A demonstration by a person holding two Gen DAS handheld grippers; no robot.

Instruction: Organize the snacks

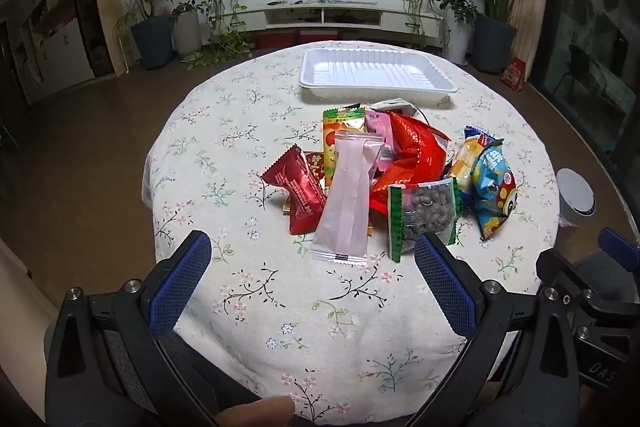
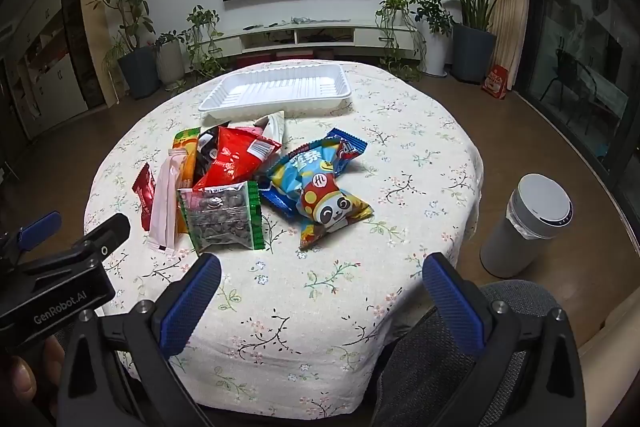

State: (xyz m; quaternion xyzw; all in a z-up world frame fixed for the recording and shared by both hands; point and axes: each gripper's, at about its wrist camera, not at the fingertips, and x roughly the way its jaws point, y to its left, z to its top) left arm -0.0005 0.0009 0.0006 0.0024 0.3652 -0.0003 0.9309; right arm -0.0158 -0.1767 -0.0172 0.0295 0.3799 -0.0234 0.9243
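Observation:
A pile of snack packets lies mid-table: a long pink packet (image 1: 347, 199), a dark red packet (image 1: 298, 193), a big red bag (image 1: 412, 157), a clear green-edged bag of dark beans (image 1: 428, 213), and a blue panda bag (image 1: 490, 187). Behind them stands an empty white tray (image 1: 376, 73). My left gripper (image 1: 312, 247) is open and empty just short of the pink packet. My right gripper (image 2: 320, 267) is open and empty near the table's front, short of the bean bag (image 2: 222, 217) and the panda bag (image 2: 328, 205). The tray (image 2: 276, 91) also shows in the right wrist view.
The round table has a floral cloth (image 1: 280, 307). A grey-white cylindrical bin (image 2: 528, 227) stands on the floor to the right of the table. A grey chair back (image 2: 440, 347) sits under my right gripper. Plants and a TV stand line the far wall.

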